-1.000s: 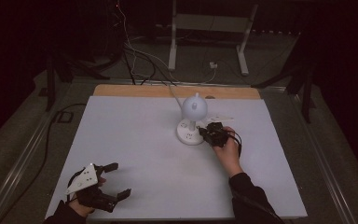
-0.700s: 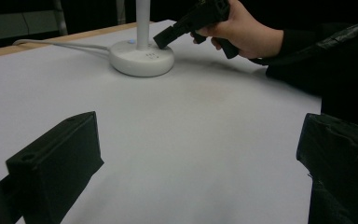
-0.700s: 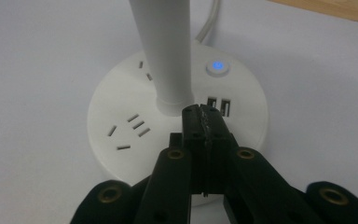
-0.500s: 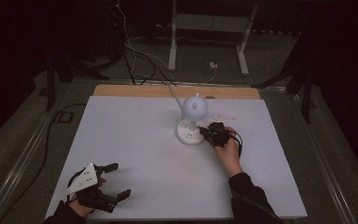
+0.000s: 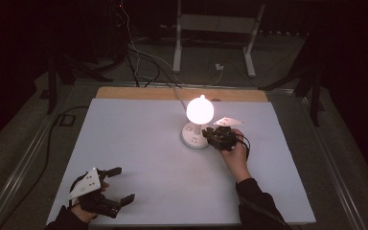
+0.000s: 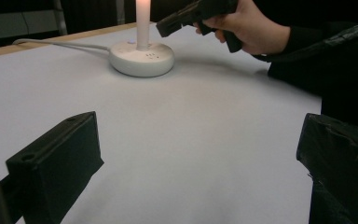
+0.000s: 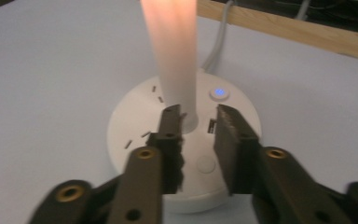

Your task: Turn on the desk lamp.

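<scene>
Left gripper (image 5: 117, 184): near front edge of white tabletop (image 5: 139, 143), jaws spread wide, nothing between them, well apart from the lamp.

Lamp (image 5: 200, 111): lit globe on a slim stem, round white base (image 7: 135, 135) with blue-lit button (image 7: 219, 93), cord trailing toward the rear edge. Stands mid-tabletop, upright. Judged light and top-heavy; base stiff and smooth, likely slippery; globe probably fragile. Best taken low by the base rim.

Right gripper (image 7: 196, 123): over the base, jaws just opened, parted narrowly, gripping nothing.
</scene>
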`<control>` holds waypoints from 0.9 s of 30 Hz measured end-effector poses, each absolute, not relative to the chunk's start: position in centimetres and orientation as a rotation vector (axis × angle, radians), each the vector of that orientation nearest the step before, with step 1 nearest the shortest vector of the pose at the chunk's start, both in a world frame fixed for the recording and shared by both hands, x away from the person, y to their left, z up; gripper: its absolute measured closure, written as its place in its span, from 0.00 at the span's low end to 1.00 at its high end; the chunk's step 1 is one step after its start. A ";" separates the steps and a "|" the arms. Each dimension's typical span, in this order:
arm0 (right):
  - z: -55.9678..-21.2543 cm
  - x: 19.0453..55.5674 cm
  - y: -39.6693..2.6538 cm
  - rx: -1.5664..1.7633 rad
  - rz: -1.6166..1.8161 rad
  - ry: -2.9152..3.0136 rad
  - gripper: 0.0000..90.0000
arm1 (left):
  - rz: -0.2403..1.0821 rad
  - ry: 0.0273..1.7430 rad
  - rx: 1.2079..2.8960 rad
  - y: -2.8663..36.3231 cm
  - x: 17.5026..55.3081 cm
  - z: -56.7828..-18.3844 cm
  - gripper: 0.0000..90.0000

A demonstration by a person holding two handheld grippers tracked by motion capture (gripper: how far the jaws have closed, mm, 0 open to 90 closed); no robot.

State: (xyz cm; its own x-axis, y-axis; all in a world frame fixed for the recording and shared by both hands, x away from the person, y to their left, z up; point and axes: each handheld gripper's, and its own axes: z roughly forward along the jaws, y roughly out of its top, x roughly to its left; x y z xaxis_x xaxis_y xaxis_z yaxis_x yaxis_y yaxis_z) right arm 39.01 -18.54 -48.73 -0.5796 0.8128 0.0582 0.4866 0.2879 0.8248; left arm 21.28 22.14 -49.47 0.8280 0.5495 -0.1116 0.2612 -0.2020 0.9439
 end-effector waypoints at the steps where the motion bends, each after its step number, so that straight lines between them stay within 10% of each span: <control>1: -48.5 38.9 -18.6 1.159 1.225 2.194 0.65 | 0.295 0.619 1.794 22.1 21.3 -49.5 0.00; 18: -45.8 36.9 -20.3 1.102 1.348 2.345 0.02 | 0.300 0.621 1.793 22.2 21.3 -49.4 0.00; 27: -45.1 35.7 -21.6 1.022 1.344 2.361 0.00 | 0.301 0.623 1.790 22.2 21.2 -49.4 0.00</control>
State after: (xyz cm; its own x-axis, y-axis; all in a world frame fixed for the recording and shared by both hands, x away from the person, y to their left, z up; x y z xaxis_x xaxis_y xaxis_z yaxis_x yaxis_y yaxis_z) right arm 35.66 -21.59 -45.11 -0.7272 0.6743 0.1289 0.4551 0.3329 0.8259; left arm 21.23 22.23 -49.40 0.8255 0.5539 -0.1090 0.2591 -0.2003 0.9449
